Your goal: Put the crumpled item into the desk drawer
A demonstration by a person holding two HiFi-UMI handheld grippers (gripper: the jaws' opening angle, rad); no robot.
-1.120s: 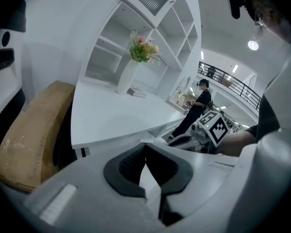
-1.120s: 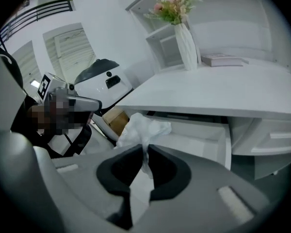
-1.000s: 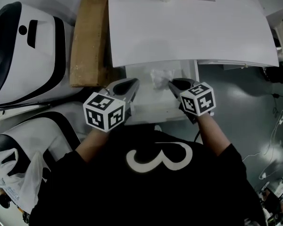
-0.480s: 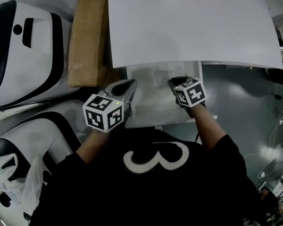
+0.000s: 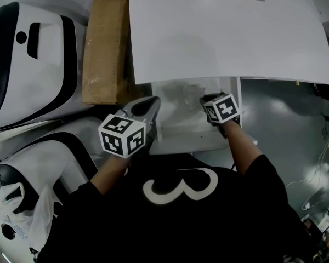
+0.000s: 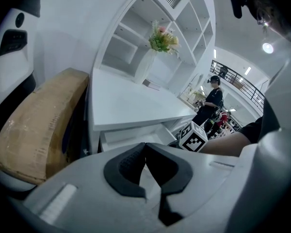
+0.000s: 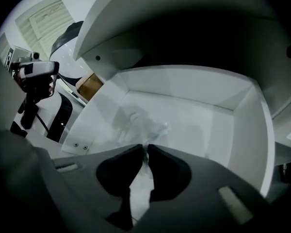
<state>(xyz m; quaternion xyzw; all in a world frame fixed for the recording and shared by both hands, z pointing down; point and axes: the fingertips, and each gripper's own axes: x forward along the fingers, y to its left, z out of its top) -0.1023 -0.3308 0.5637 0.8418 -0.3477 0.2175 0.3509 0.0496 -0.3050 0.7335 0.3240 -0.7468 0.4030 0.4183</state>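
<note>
Right claw (image 7: pixel 146 148) is pinched on the crumpled item (image 7: pixel 153 127), faint in the drawer (image 7: pixel 242 115). Left claw (image 6: pixel 145 147) is closed, empty. Drawer rear is hidden under the tabletop (image 5: pixel 225 37).

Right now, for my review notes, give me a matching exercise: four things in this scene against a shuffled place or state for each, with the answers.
Things:
1. left gripper
2. right gripper
3. drawer
4. brown package

Places or states:
A. pulled open below the desk
B. shut with nothing between its jaws
C. lying beside the desk, at its left in the head view
D. shut on the crumpled item

Pairs: 1-B, 2-D, 3-A, 4-C.
</note>
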